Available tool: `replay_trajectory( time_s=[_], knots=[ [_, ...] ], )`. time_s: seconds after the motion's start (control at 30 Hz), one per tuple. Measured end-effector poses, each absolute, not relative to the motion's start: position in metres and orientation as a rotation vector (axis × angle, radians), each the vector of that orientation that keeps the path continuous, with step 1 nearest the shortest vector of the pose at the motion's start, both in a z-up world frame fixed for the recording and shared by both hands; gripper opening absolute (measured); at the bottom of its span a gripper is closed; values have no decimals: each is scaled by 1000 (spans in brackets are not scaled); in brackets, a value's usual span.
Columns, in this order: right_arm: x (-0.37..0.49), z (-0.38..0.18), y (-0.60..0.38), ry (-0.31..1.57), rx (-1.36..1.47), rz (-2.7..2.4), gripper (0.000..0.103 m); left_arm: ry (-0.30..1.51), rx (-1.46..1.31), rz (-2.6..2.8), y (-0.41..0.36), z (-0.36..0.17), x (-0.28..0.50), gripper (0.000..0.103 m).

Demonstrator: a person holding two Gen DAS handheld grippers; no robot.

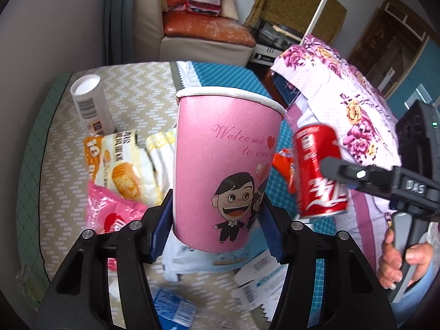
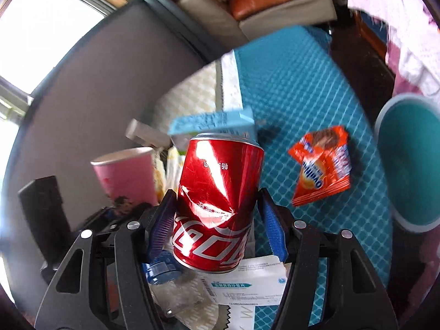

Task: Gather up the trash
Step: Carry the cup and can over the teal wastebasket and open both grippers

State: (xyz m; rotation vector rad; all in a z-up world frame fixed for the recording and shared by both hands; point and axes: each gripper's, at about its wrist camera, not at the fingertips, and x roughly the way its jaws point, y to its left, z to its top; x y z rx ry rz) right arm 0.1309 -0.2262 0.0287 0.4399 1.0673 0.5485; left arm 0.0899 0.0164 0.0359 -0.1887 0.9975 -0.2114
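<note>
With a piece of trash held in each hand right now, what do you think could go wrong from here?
1. The red cola can is dented, and the right tongs hold it low on its body; it could pivot or slip out.
2. The left tongs grip the pink paper cup only near its base; squeezing could crush it, or it might tip.
3. Can and cup hang close together above the orange snack wrapper and other litter, so they may collide.
</note>
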Motion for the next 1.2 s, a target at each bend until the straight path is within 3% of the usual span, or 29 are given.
replay_trajectory(
  time_s=[0.2, 0.5, 0.83, 1.2],
  knots=[
    [123, 52, -286, 960, 392, 388, 58, 1004, -152, -275, -29, 41, 97, 59],
    [116, 27, -398, 910, 485, 141, 58, 1047, -70, -399, -130, 31, 132, 59],
    [118, -31, -475, 965, 580, -27, 58, 1149, 115, -510, -256, -23, 174, 59],
    [129, -58, -502, 1001, 605, -80, 58, 1239, 195, -530, -300, -74, 195, 60]
  ],
)
